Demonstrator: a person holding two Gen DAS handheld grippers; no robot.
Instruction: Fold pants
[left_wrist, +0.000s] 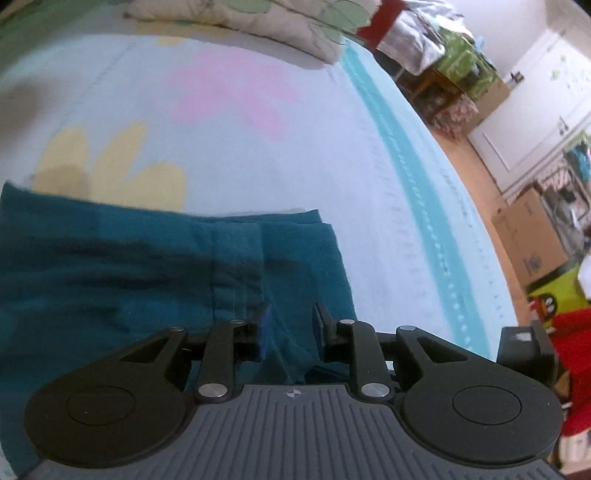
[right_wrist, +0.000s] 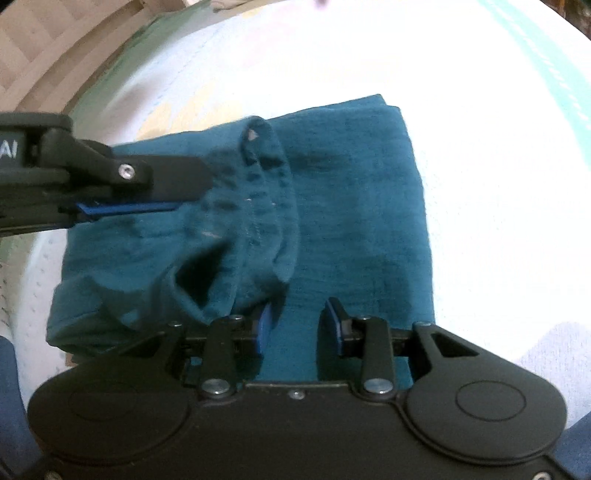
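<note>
Teal pants (left_wrist: 129, 266) lie folded into a rectangle on the pale flowered bedsheet (left_wrist: 258, 155). My left gripper (left_wrist: 291, 325) hovers over their right end, jaws a little apart, with only flat cloth showing beneath the gap. In the right wrist view the pants (right_wrist: 362, 192) fill the middle, and a rumpled gathered band (right_wrist: 266, 192) stands up across them. The left gripper (right_wrist: 188, 192) comes in from the left, its tips at that band. My right gripper (right_wrist: 299, 321) is open over the near edge, its left finger (right_wrist: 264, 325) brushing the raised fold.
A folded quilt (left_wrist: 258, 18) lies at the head of the bed. The bed's right edge has a teal stripe (left_wrist: 417, 192), with wooden floor (left_wrist: 476, 155), a cardboard box (left_wrist: 528, 240) and a red object (left_wrist: 576, 350) beyond. Wooden floor (right_wrist: 37, 55) shows past the far left edge.
</note>
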